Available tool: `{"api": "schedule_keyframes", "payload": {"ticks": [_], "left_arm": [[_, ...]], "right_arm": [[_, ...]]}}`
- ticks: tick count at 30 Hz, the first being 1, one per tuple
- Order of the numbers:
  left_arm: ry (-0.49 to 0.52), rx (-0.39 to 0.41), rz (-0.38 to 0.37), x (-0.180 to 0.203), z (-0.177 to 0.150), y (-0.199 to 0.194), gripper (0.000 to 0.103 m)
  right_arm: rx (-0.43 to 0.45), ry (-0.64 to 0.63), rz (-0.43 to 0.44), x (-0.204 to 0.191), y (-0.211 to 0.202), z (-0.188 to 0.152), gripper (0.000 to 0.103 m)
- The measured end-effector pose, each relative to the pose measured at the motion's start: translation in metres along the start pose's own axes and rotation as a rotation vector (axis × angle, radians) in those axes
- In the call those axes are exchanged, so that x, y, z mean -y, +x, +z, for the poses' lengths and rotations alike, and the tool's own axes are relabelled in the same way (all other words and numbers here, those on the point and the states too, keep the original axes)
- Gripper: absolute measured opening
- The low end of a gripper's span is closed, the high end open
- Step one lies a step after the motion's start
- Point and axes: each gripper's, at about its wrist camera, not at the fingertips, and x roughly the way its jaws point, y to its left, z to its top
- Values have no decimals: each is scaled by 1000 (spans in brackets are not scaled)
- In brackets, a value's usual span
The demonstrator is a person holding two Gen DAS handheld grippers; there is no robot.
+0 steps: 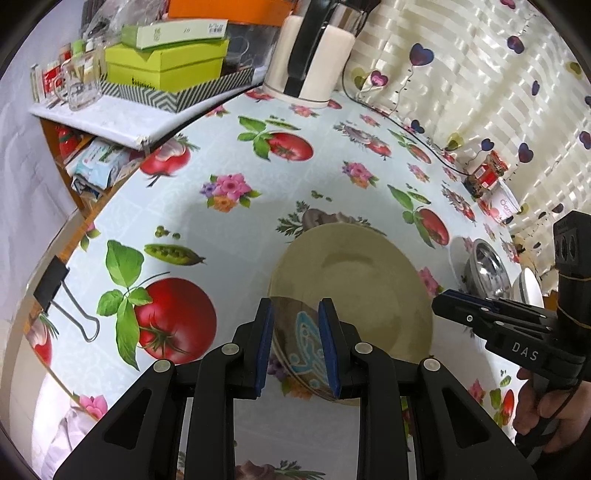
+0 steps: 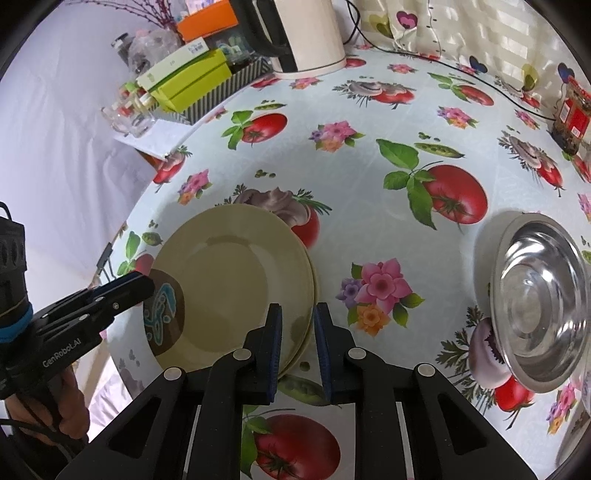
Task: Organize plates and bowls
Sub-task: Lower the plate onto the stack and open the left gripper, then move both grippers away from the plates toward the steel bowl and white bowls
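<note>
Two cream plates (image 2: 236, 280) lie stacked on the tablecloth, also in the left wrist view (image 1: 362, 284). My left gripper (image 1: 295, 332) is shut on the rim of a brown bowl with a turquoise pattern (image 1: 301, 347), held over the plates' near edge; the bowl also shows in the right wrist view (image 2: 164, 314). My right gripper (image 2: 297, 339) is slightly open and empty, its fingers astride the stacked plates' right rim without clamping it. A steel bowl (image 2: 539, 299) sits at the right, also in the left wrist view (image 1: 484, 269).
A white kettle (image 2: 306, 33) and its cord stand at the back. Green boxes (image 1: 166, 62) and glass jars sit on a side shelf. A binder clip (image 1: 66, 299) grips the cloth's left edge. A spice jar (image 2: 570, 114) stands far right.
</note>
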Motion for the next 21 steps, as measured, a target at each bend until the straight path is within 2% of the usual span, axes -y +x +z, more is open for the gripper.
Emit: {"api": "schedule_keyframes", "payload": {"ticks": [17,21], "left_arm": [[82,24,-13,35,5,-9,26],[103,30,-23,45,7,-12,26]], "right_arm": [[136,50,-8,20,-48,-19,22],[156,74,-23,28,-58,-24,28]]}}
